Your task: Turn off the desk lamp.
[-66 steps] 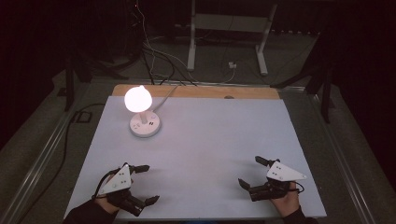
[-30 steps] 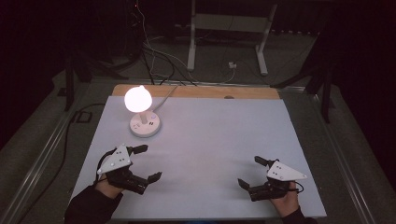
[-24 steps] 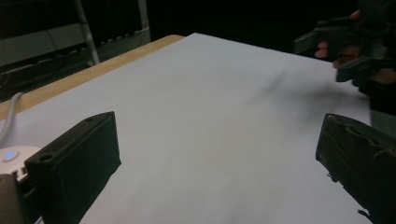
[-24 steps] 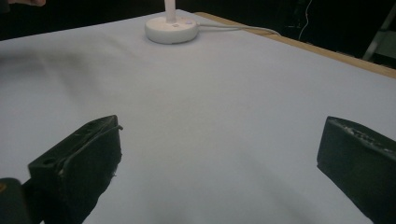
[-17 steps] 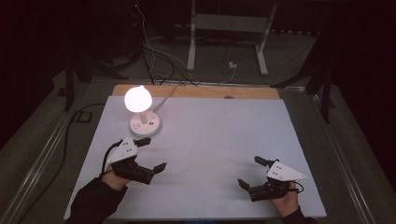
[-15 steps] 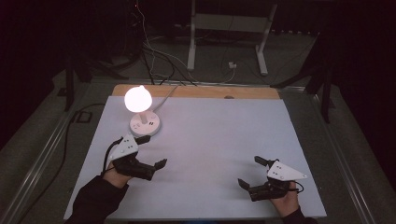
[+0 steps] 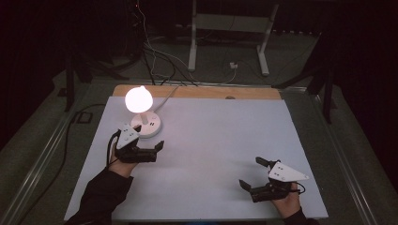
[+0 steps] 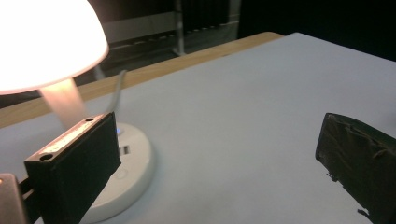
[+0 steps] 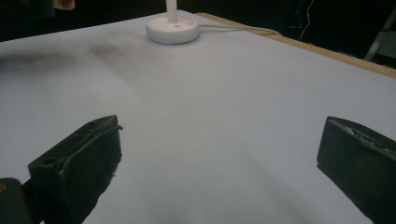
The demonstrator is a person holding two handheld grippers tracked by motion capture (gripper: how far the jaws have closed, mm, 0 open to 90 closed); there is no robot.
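A small white table lamp stands lit at the table's far left, its glowing shade on a thin stem over a round white base. My left gripper is open right beside that base, one jaw at its near edge and the other out over the table. In the left gripper view the shade glows at the top left, and the base with its cable lies just behind the left jaw of my left gripper. My right gripper rests open near the front right, holding nothing.
A white sheet covers the table, with a wooden strip along its far edge. The lamp's cable runs off the back. In the right gripper view the lamp base sits far ahead. Metal stand legs and cables lie on the floor beyond.
My left gripper has moved from the table's front-left edge forward and up to the lamp base, staying open. The right gripper has not moved.
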